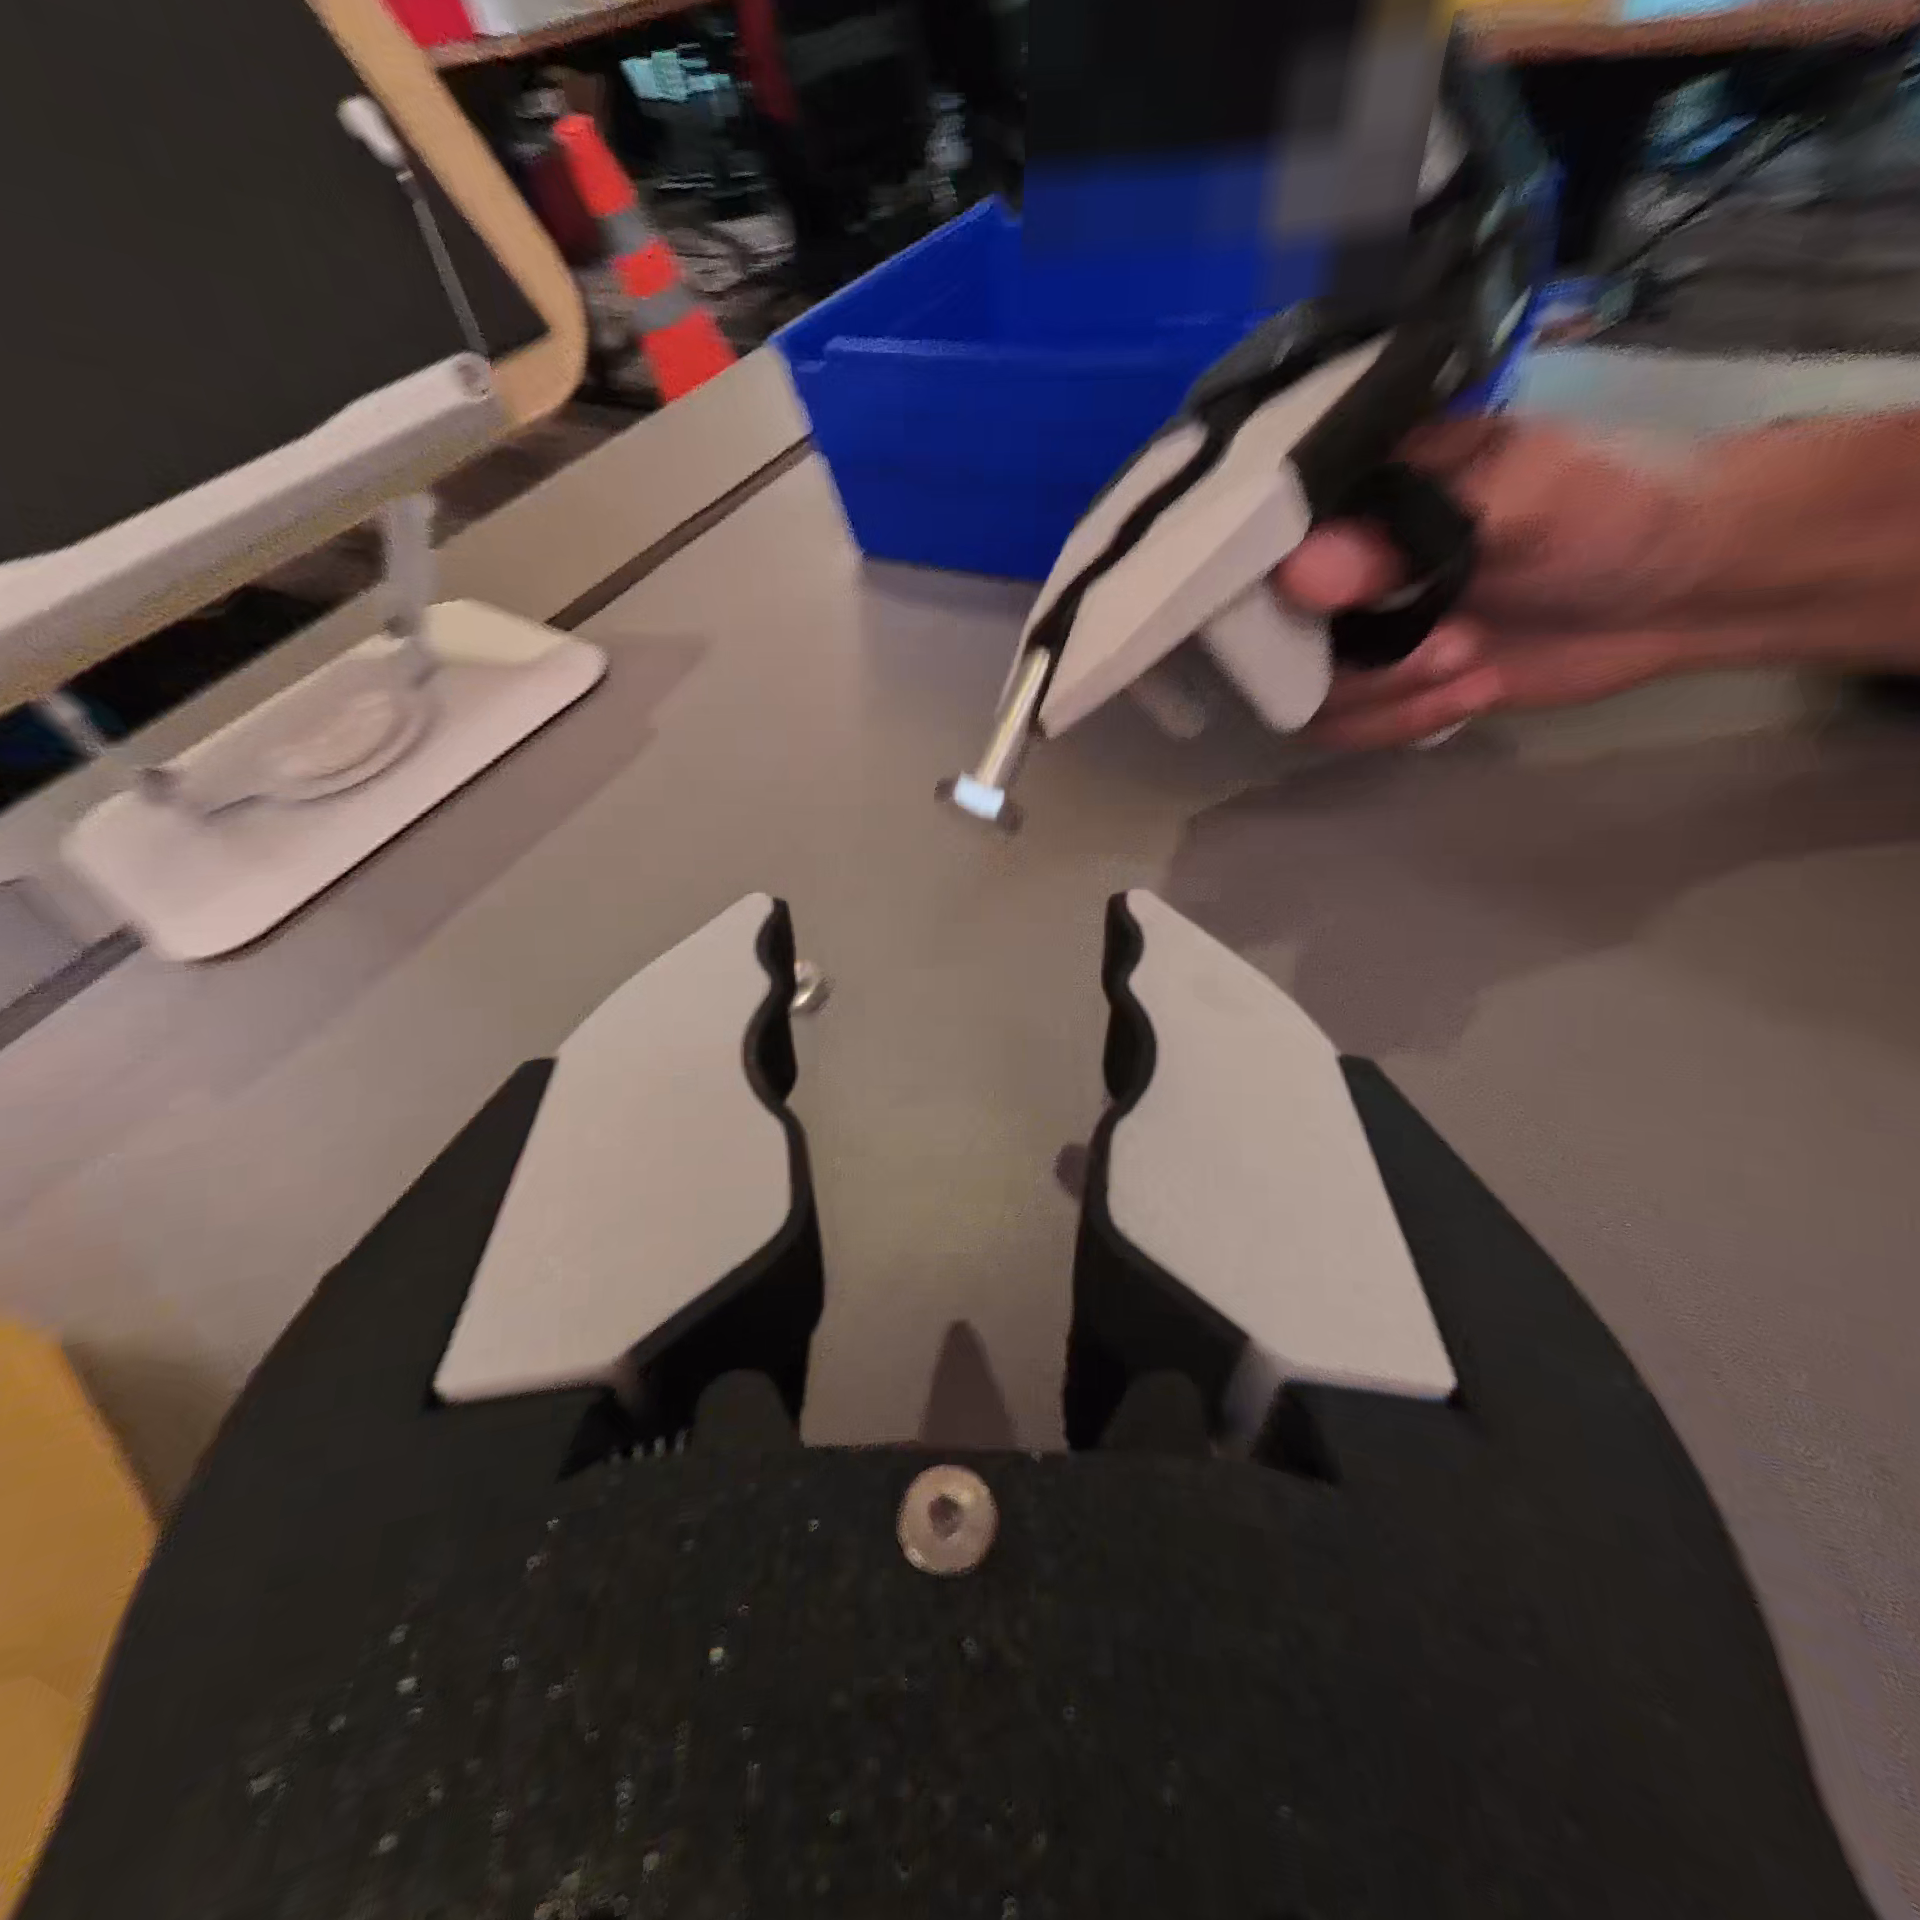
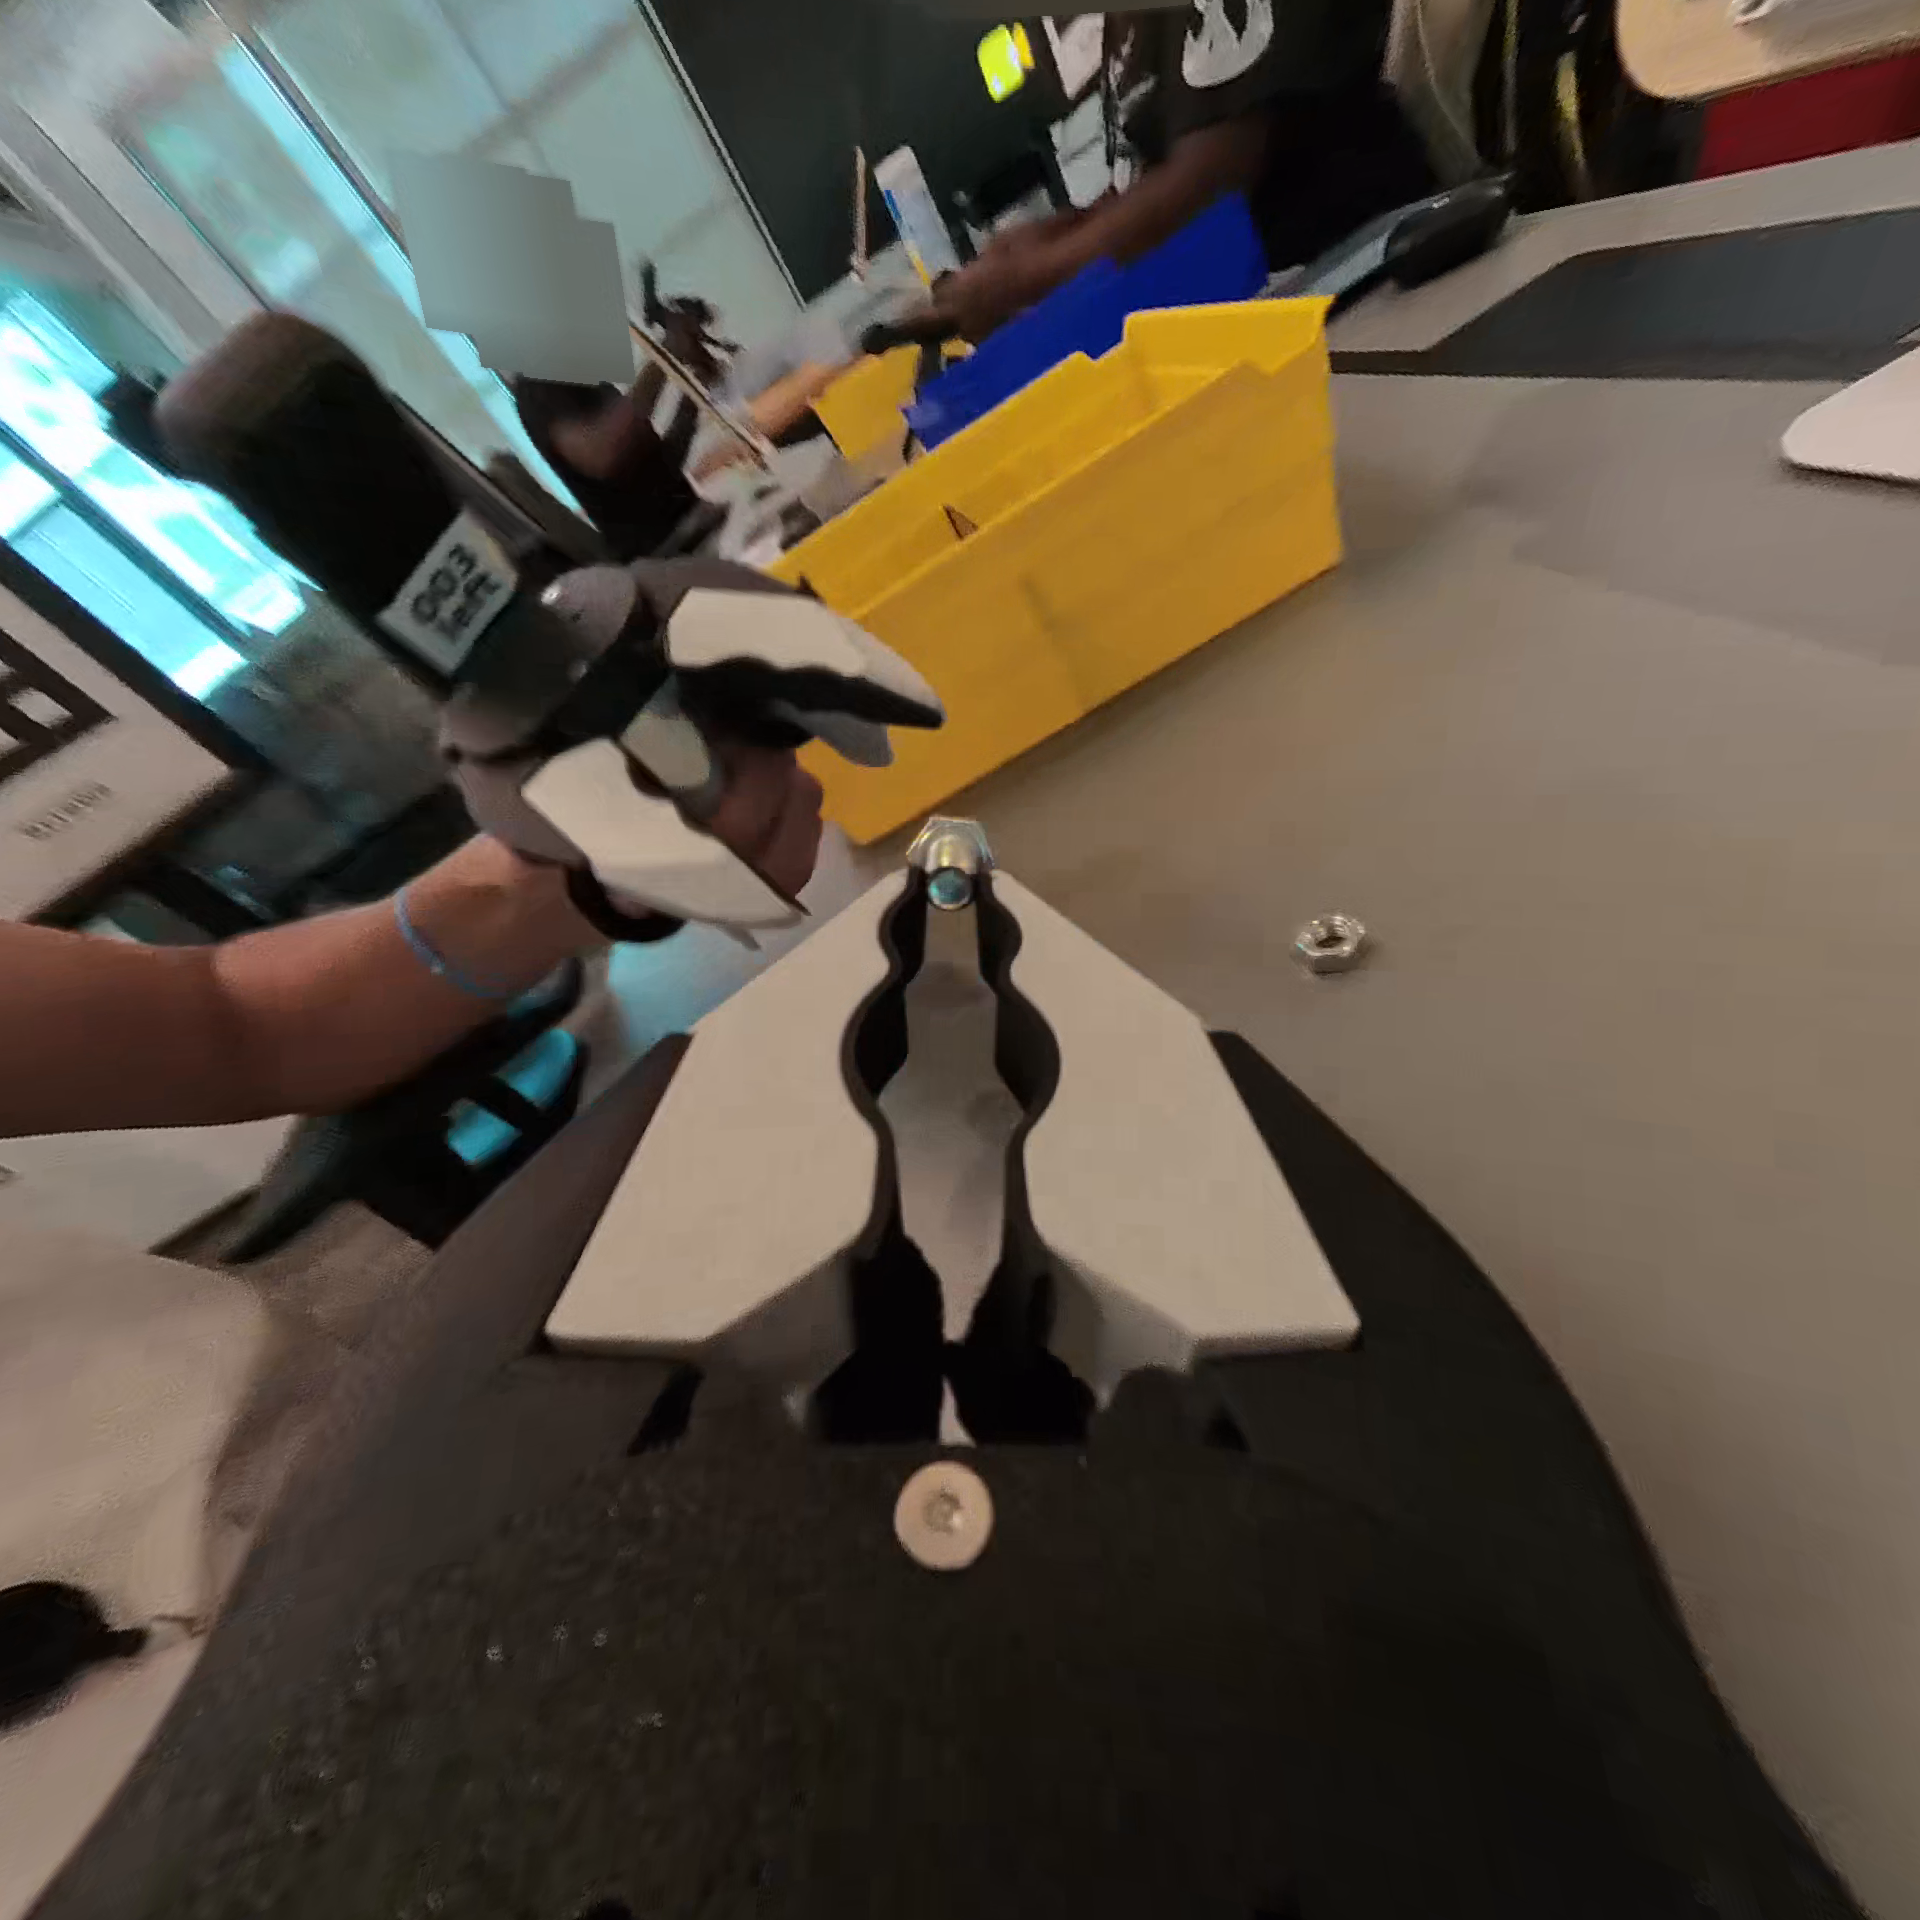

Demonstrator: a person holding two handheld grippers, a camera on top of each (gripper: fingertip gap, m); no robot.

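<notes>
Your right tongs (image 2: 948,894) are clenched on the shank of a silver hex-head steel bolt (image 2: 948,862), gripped at the very fingertips with the head poking out past them, low over the grey bench (image 2: 1558,779). In the left wrist view the same bolt (image 1: 1003,732) hangs head-down from those tongs at about 1 o'clock, its head close to the bench top; whether it touches, you cannot tell. Your left tongs (image 1: 945,935) are released, fingers spread wide, with nothing between the pads. A small silver hex nut (image 1: 808,987) lies on the bench just beside the inner edge of the left finger, at about 11 o'clock from the middle of the gap. In the right wrist view that nut (image 2: 1330,940) sits at 3 o'clock from the bolt, well apart from it. A yellow plastic bin (image 2: 1143,582) stands at 12 o'clock beyond the bolt, a blue plastic bin (image 1: 987,416) behind it. Your right hand (image 1: 1538,582) angles its tongs steeply down; your left hand (image 2: 748,810) holds its own near level.
</notes>
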